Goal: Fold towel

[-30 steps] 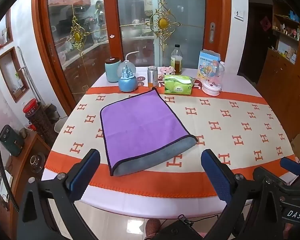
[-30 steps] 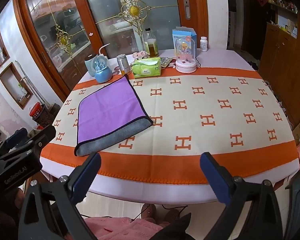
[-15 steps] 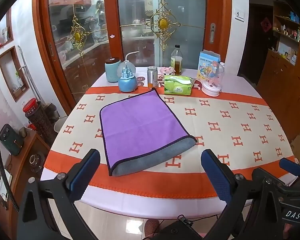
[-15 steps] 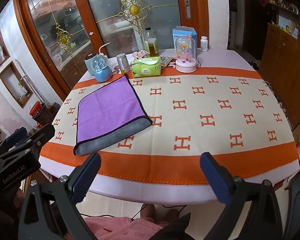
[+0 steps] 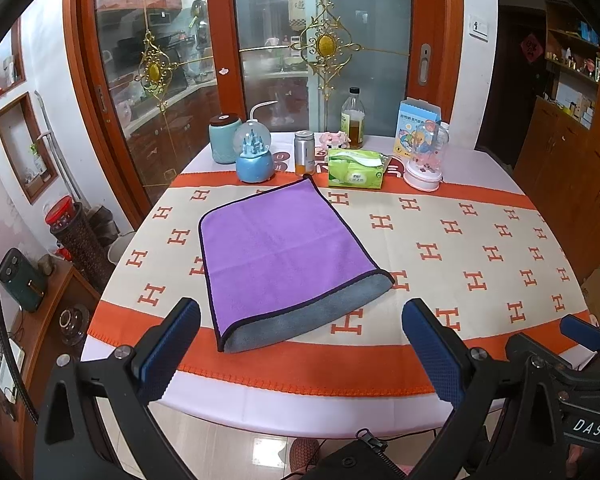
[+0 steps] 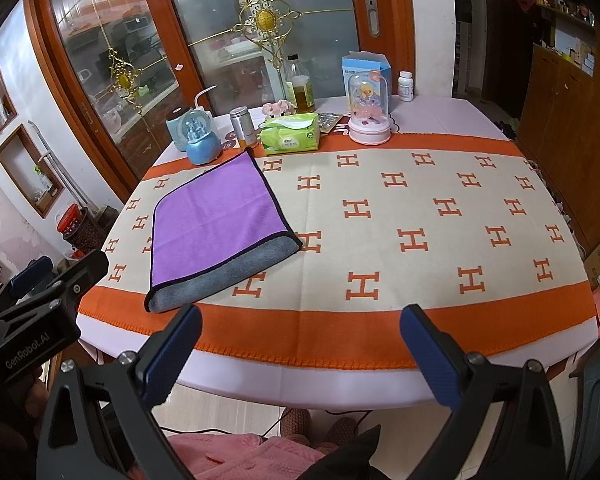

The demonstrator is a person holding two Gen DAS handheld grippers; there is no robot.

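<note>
"DAS" is read in white on the black body of the right gripper (image 5: 580,332) where it enters the left wrist view at the lower right; "GenRobot.AI" is read on the black body of the left gripper (image 6: 32,276) at the left edge of the right wrist view. Chinese characters are printed on the blue cardboard box (image 5: 416,128), too small to be made out. Large orange "H" letters are repeated across the cream and orange tablecloth (image 6: 420,216).

The white pill bottle (image 6: 405,85) and the silver blister pack (image 6: 329,121) are shown only in the right wrist view.

Amber liquid is held in the clear glass bottle (image 5: 352,120). White tissue is seen at the slot of the green tissue pack (image 5: 355,169). A small castle is enclosed in the blue snow globe (image 5: 255,156), and a yellow figure in the clear dome on a pink base (image 6: 369,109).

The purple and grey folded towel (image 5: 284,256) lies flat on the cloth, at the table's left half, untouched. Both grippers are held apart-fingered and empty, short of the table edge.
</note>
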